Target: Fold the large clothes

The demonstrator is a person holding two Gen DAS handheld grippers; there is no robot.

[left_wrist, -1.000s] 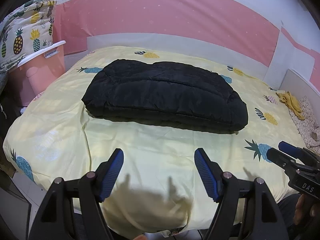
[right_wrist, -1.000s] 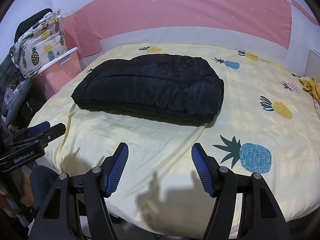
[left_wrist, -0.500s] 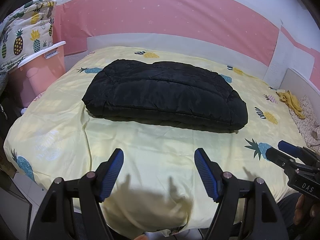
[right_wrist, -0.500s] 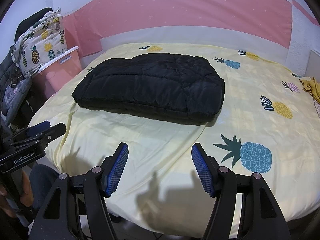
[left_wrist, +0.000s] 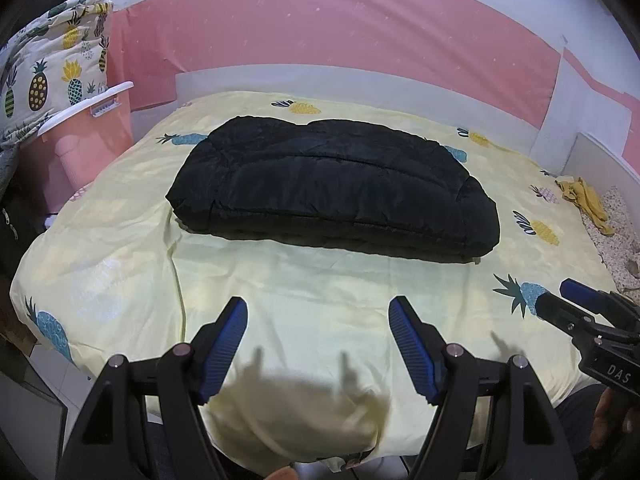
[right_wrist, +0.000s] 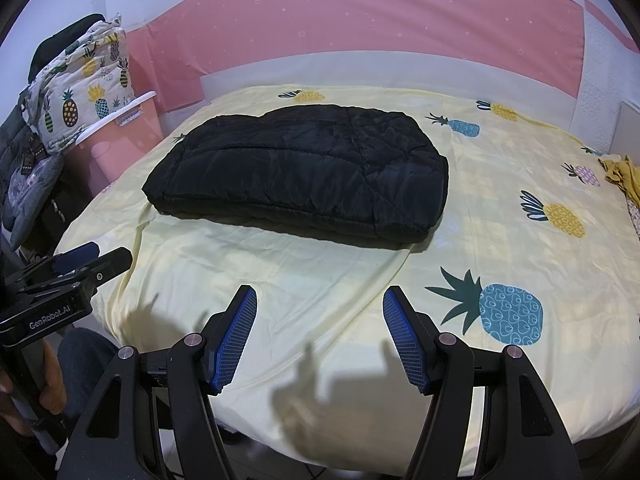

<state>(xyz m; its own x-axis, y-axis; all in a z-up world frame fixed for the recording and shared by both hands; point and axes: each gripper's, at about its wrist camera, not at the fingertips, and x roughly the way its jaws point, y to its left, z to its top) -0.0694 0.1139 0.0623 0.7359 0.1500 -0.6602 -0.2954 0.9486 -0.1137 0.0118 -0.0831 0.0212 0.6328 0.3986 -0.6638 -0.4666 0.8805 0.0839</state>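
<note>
With both my left tongs [left_wrist: 316, 344] and right tongs [right_wrist: 318, 334] open and empty, the puffy black quilted jacket [left_wrist: 332, 184] lay folded mid-bed on the yellow pineapple-print sheet [left_wrist: 300, 280]; I judged it bulky, soft, slippery, best gripped along its near edge.

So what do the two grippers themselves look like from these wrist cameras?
Both match: the left gripper and the right gripper have black angular frames with silver pivot screws and blue ribbed pads. From the side, one body reads "GenRobot.AI", the other "DAS". No cables show.
</note>
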